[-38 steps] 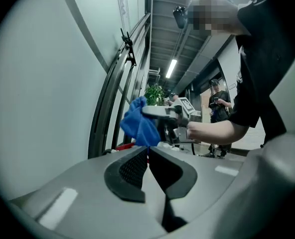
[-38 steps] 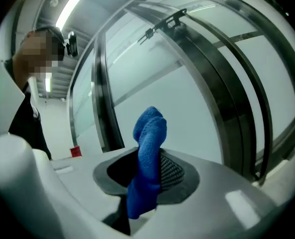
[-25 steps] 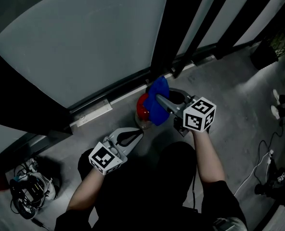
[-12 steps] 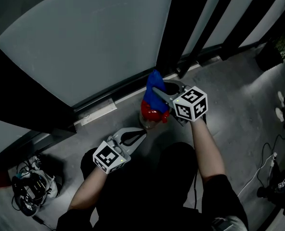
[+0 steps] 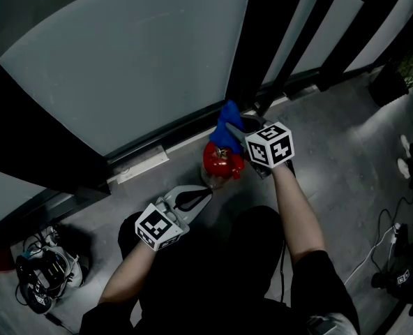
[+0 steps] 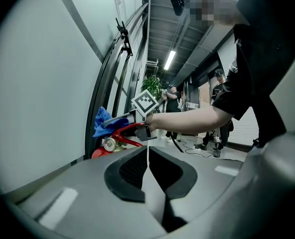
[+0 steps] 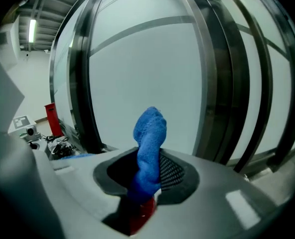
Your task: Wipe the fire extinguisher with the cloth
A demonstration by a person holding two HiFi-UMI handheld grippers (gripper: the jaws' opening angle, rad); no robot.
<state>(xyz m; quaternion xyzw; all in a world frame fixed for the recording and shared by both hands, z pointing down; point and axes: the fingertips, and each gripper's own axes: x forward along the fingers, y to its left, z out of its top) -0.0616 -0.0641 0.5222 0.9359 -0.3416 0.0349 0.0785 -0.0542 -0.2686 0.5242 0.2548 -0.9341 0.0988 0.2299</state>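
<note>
Over the rounded red fire extinguisher (image 5: 220, 162), right gripper (image 7: 150, 157) pinches fuzzy blue cloth (image 7: 150, 131); left gripper (image 6: 147, 153) closed, empty.

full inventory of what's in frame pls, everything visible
fire extinguisher: 1, red, on the floor by the glass wall
cloth: 1, blue, at the extinguisher's top
cable bundle: 1, dark, floor at lower left
cable: 1, white, floor at right
glass wall: pale grey panels in dark frames, ahead
floor: grey
left gripper: fingers shut, empty, low near the extinguisher
right gripper: fingers shut on the cloth
</note>
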